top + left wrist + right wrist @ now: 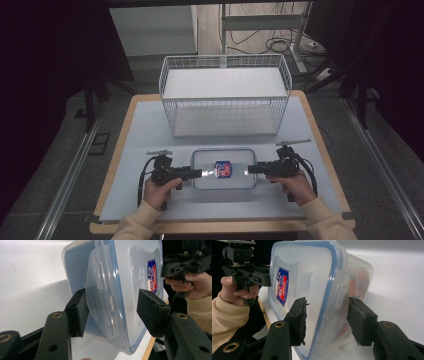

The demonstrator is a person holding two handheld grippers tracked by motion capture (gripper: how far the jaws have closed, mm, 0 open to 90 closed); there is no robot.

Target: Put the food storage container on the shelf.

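Your clear plastic box (223, 169) with its blue-rimmed lid lay just in front of the white wire basket (225, 95), something orange inside. Your right gripper (326, 315) pinched its end clasp; your left gripper (112, 312) straddled the opposite clasp, one pad off.

Two forearms in cream sleeves reach in from below, each hand gripping a tool. The left hand-held gripper (201, 173) points right, jaws partly apart. The right hand-held gripper (248, 169) points left toward it, jaws closed in tight.
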